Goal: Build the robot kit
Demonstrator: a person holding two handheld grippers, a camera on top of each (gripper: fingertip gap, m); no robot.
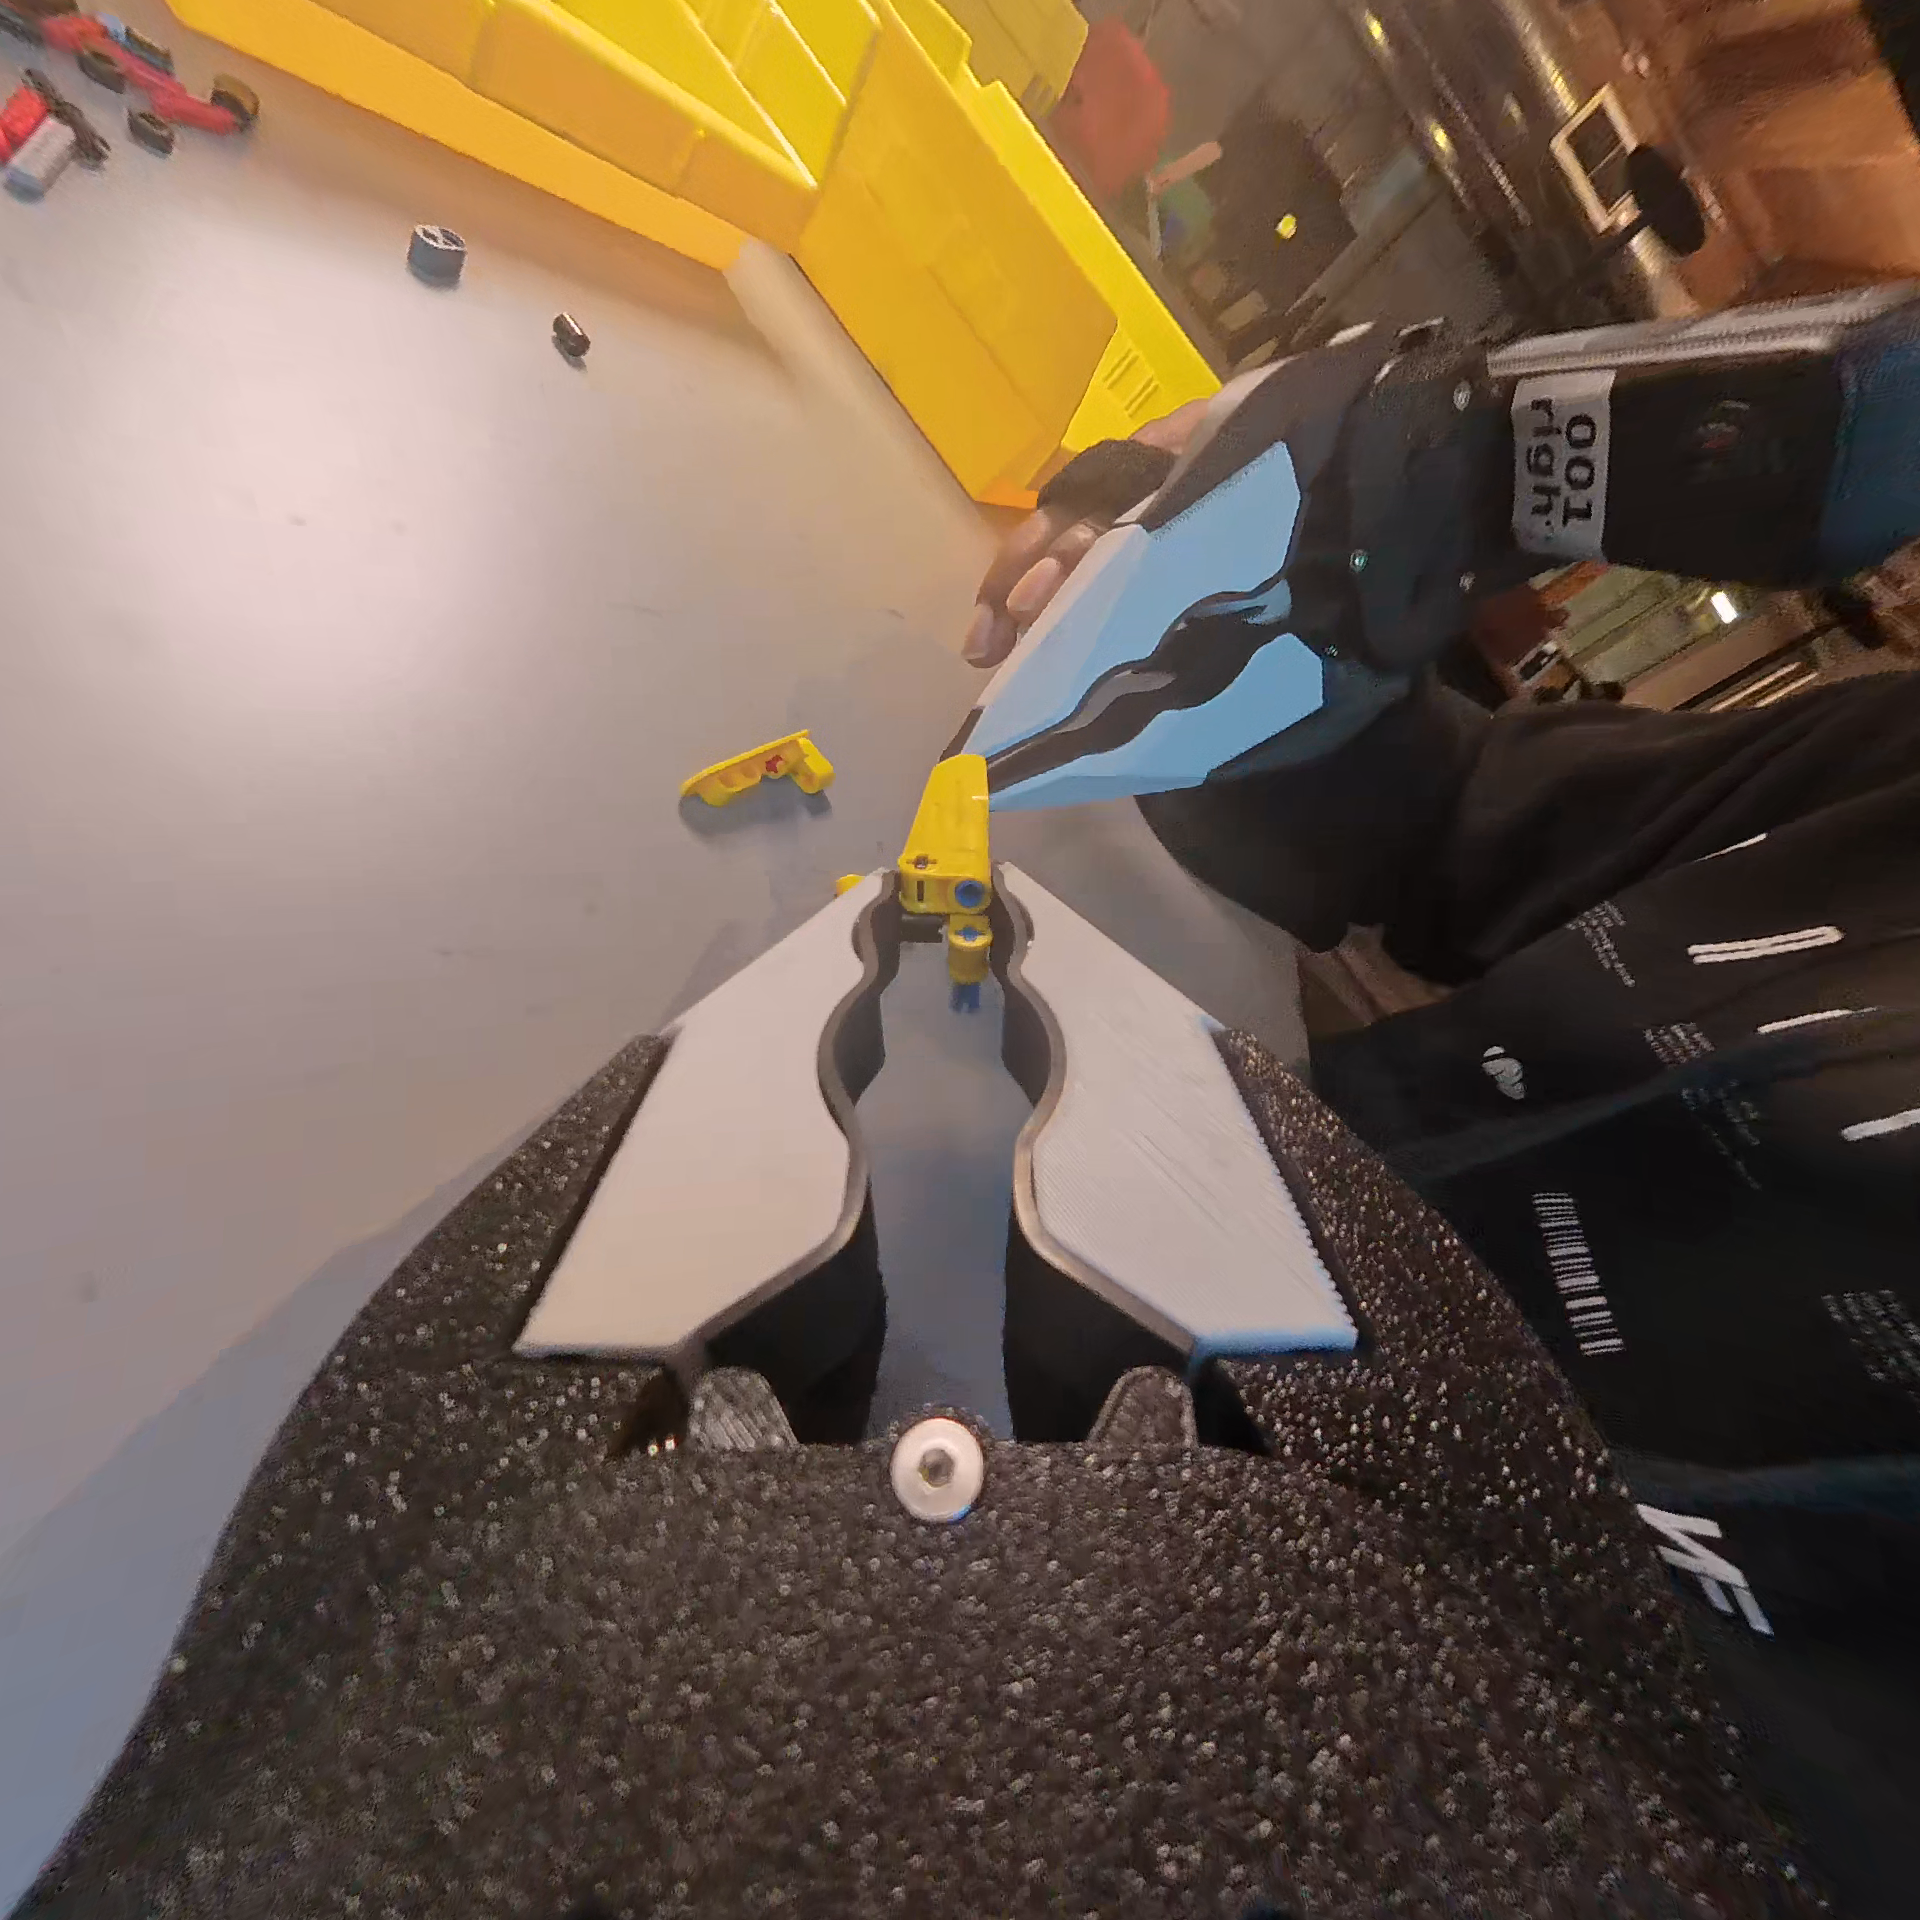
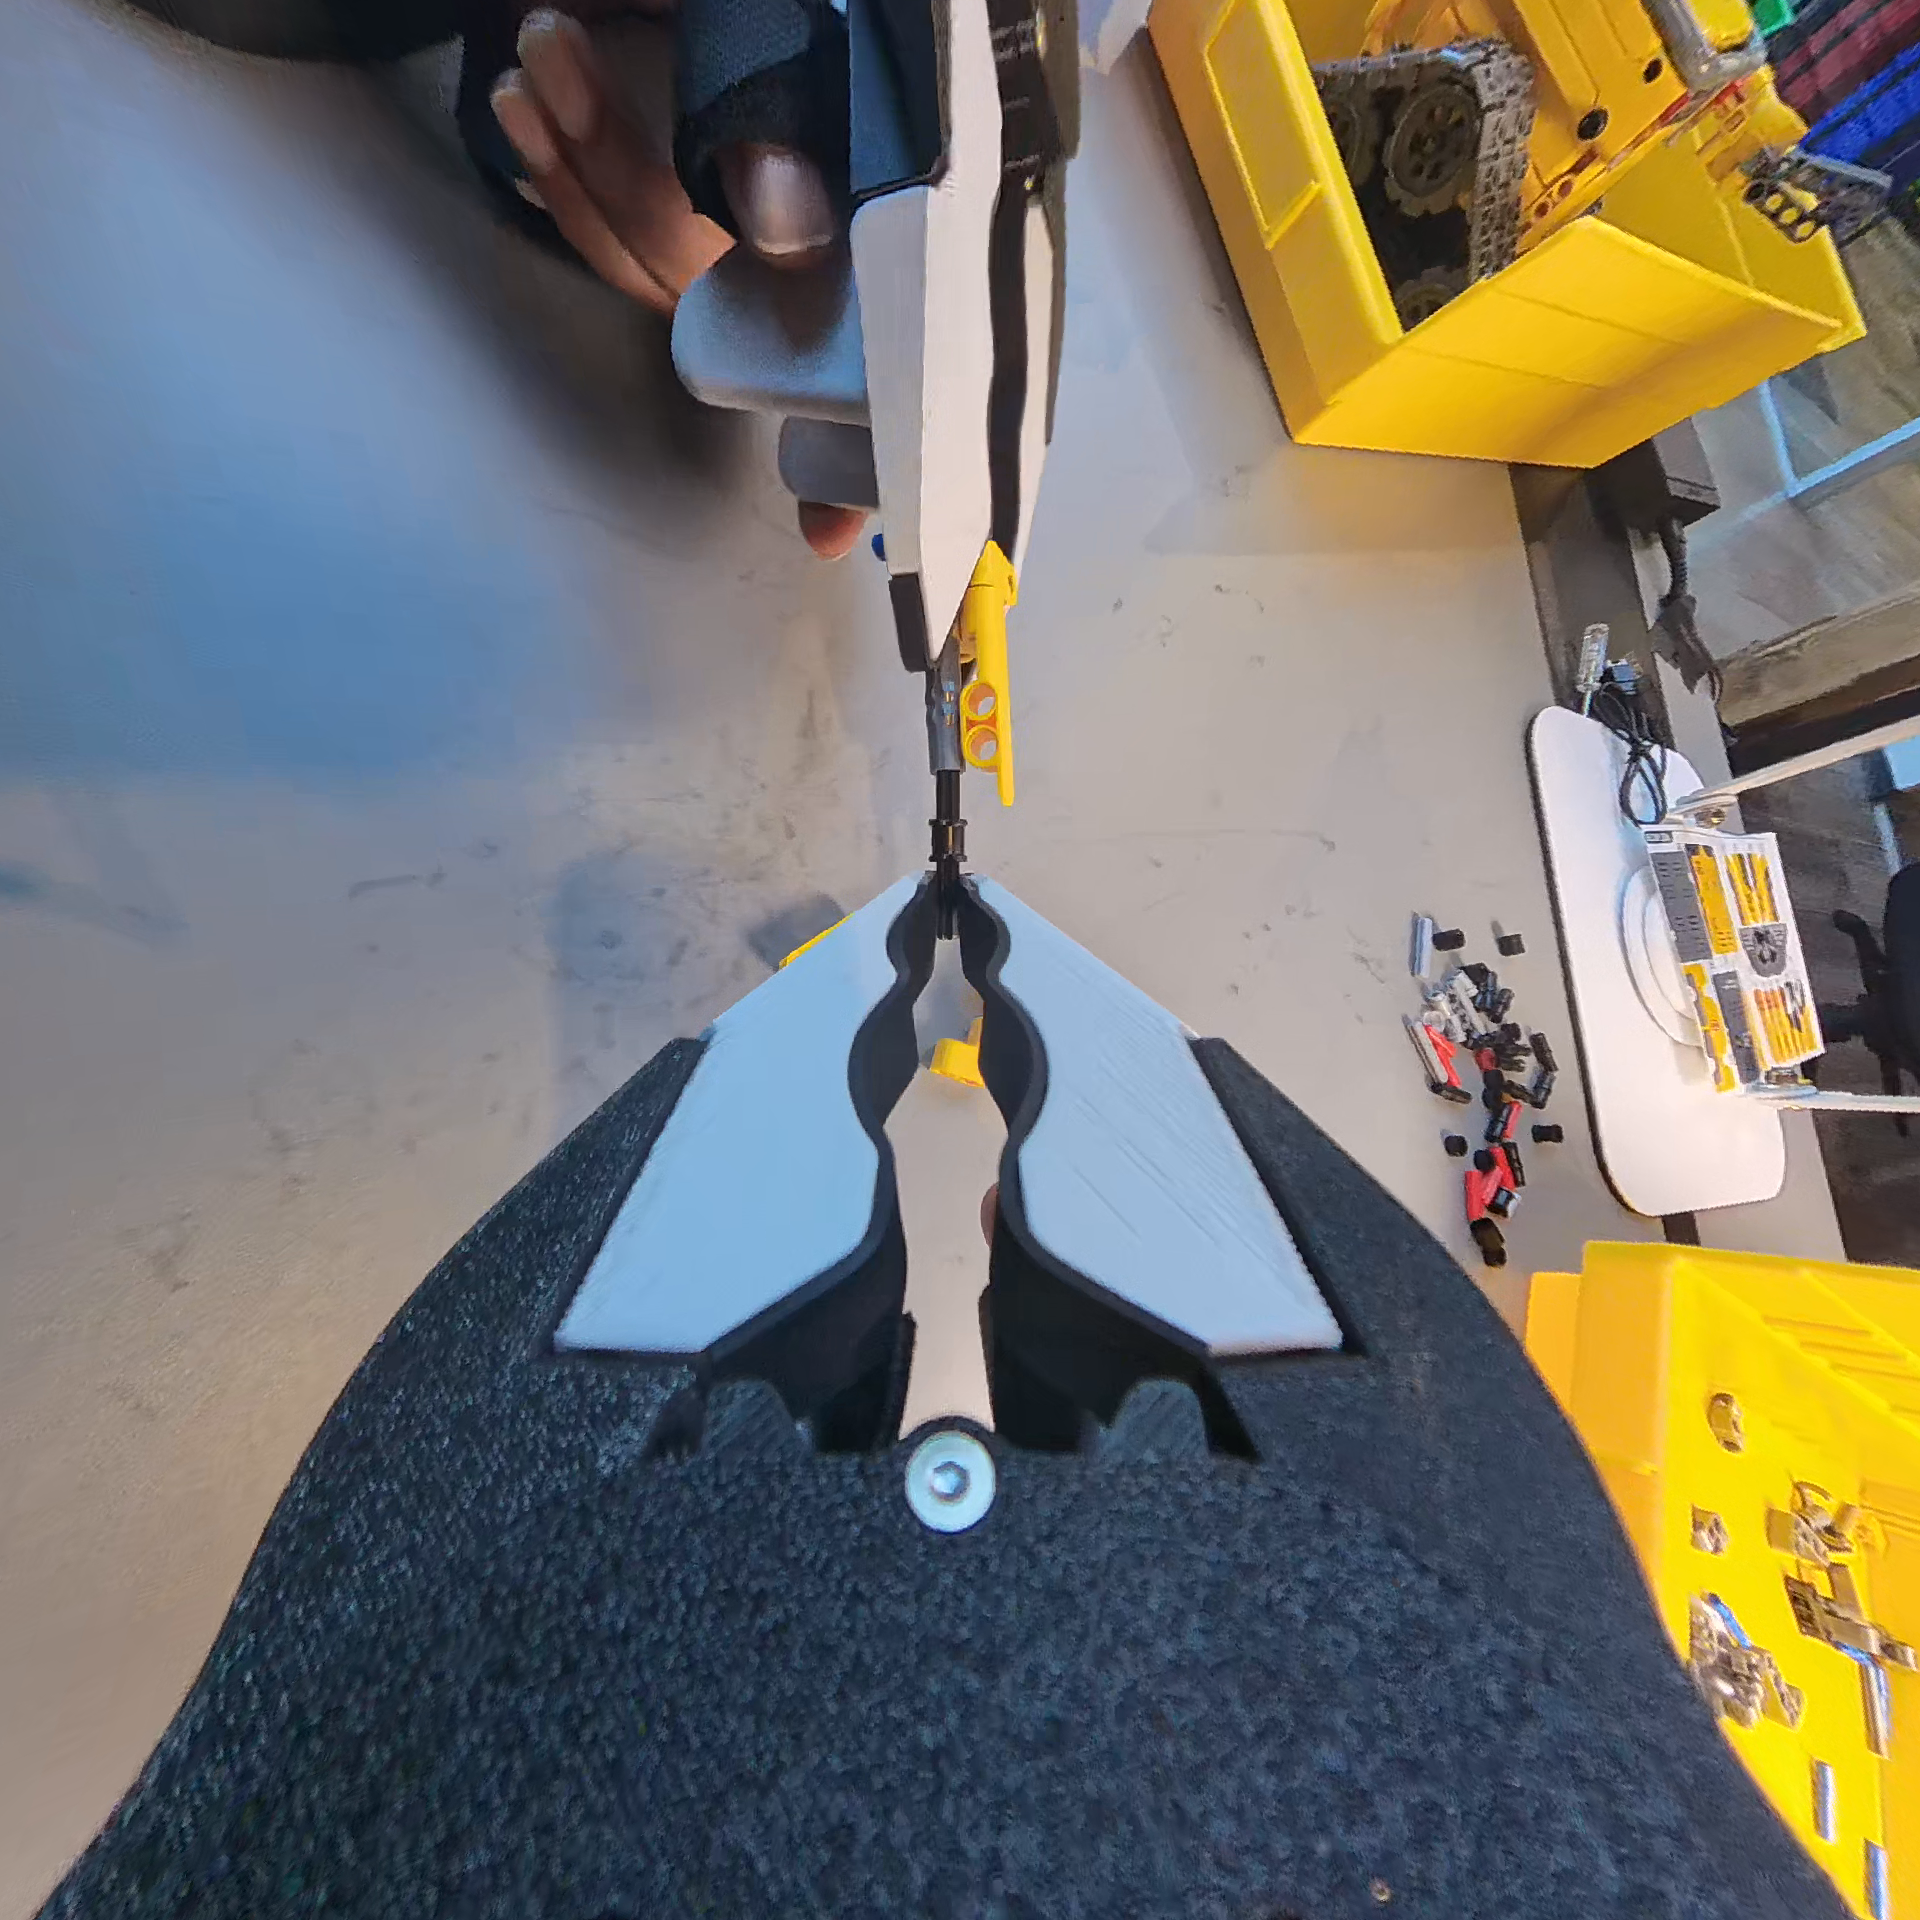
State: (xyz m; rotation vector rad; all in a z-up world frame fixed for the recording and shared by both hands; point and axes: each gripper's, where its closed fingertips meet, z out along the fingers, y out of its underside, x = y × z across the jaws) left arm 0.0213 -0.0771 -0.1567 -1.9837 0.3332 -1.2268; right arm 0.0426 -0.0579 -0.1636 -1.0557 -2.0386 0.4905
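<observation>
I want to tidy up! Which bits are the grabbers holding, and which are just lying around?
Held: yellow piece, in the left gripper; black pin, in the right gripper.
Lying around: loose yellow part, small wheel, pile of red and black bits.

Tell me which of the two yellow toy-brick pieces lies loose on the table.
The curved yellow piece left of the left gripper lies loose on the table. The other, the yellow assembly, is clamped in that gripper.
</observation>
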